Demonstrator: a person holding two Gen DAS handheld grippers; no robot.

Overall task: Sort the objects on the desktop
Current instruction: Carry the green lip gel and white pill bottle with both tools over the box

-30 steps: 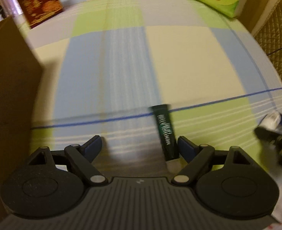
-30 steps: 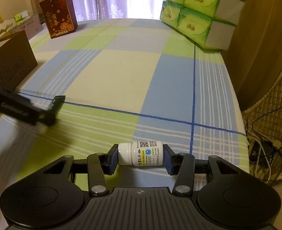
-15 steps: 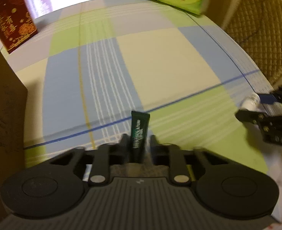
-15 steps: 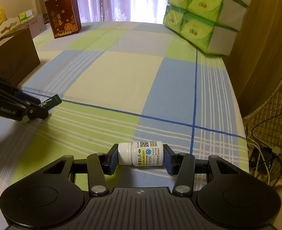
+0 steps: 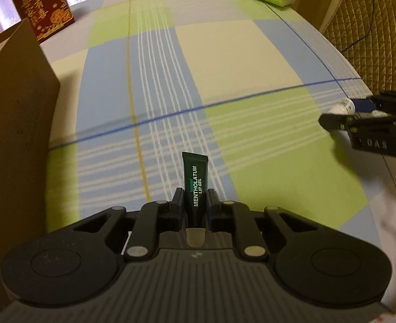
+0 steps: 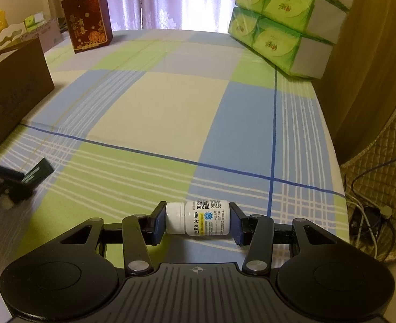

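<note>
Lip gel tube [image 5: 195, 188], dark green with white lettering, is what we see pinched between the two fingers of the left tool [image 5: 195, 202]. It points forward, its flat crimped end away from the camera, raised above a checked cloth [image 5: 224, 62] of blue, green and cream that covers the worktop.

From the right wrist view we see the right tool [image 6: 198, 219] clamped on a small white pill bottle [image 6: 198, 218]. The bottle lies sideways between the fingers, cap toward the left finger, base against the right one, printed label facing us, also above the cloth.

Each tool shows at the edge of the other's view: the right one with its bottle at far right of the left view, the left one with its tube at far left of the right view. They are well apart.

A brown cardboard box [image 5: 14, 113] stands along the left side of the cloth. A dark red gift box [image 6: 87, 21] stands upright at the far left corner, and stacked green tissue packs [image 6: 284, 24] sit at the far right. A quilted chair [image 5: 372, 27] stands beyond the right edge.
</note>
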